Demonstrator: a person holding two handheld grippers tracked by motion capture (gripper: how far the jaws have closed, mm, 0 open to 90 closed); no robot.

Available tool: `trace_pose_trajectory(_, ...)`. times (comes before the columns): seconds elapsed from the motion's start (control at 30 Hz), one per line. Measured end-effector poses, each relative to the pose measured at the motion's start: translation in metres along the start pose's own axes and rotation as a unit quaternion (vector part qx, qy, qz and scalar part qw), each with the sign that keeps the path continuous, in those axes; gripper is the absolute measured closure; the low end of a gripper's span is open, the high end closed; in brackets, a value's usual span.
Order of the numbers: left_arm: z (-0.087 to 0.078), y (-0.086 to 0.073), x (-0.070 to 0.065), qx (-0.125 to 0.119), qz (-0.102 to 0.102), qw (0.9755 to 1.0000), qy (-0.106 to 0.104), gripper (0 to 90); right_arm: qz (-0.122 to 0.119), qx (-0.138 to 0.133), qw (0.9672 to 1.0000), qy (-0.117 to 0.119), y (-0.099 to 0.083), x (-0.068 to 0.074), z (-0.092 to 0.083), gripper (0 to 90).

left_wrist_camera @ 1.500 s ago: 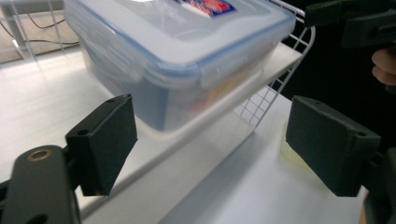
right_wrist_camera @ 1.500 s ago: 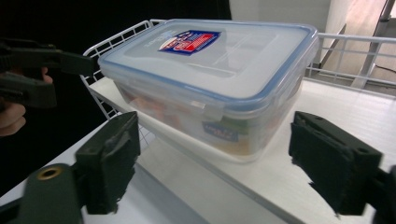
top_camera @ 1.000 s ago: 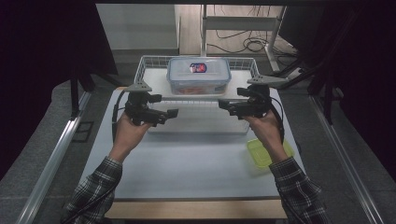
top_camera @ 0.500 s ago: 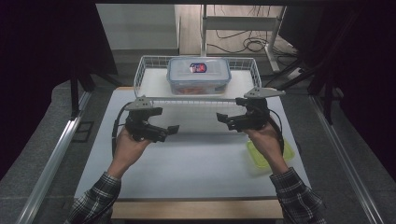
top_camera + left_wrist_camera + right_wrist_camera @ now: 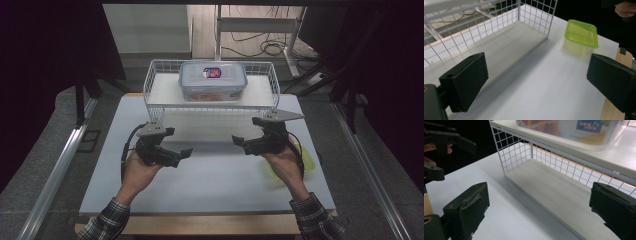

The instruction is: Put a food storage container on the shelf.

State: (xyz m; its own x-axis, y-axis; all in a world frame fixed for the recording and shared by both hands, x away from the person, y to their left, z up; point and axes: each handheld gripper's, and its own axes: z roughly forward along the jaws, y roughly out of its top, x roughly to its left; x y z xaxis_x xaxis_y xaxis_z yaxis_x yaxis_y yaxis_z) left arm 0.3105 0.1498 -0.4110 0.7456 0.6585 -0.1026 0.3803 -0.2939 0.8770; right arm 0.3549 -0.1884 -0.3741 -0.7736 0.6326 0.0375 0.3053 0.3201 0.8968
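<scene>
A: Biggest first, the table (image 5: pixel 210 190)?
B: White top, wooden edge on the person's side. The wire rack (image 5: pixel 150 92) stands at its far end, two levels

A: What's on the rack?
B: A clear lidded box (image 5: pixel 213 80) sits on the upper shelf, about the middle, red label on the lid. The lower board of the rack is bare in both gripper views

A: Grippers relative to the rack?
B: Both in front of it, over the white top, well apart from each other and pointing inward. Left gripper (image 5: pixel 181 155) is in front of the rack's left end, jaws spread wide, nothing between them. Right gripper (image 5: pixel 242 143) is in front of the rack's right end, jaws also wide apart and empty. Neither touches the rack

A: Anything smaller?
B: A green tray (image 5: pixel 582 33), off the rack's right end on the table, partly under the right hand (image 5: pixel 282 160) in the high view. Left hand (image 5: pixel 140 170) holds its gripper from below
</scene>
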Motion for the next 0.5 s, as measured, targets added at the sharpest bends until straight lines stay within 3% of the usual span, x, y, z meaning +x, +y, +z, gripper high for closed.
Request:
trace_pose_trajectory(0.3, 0.006, -0.020, -0.008, 0.012, 0.000, 0.9999, 0.001, 2.3, 0.003, 0.000, 1.0000, 0.004, -0.019, 0.008, -0.003, 2.7)
trace_pose_trajectory(0.5, 0.007, -0.027, -0.011, 0.008, 0.005, 0.9999, 0.006, 2.2, 0.002, 0.007, 1.0000, 0.000, -0.028, 0.010, -0.003, 2.5)
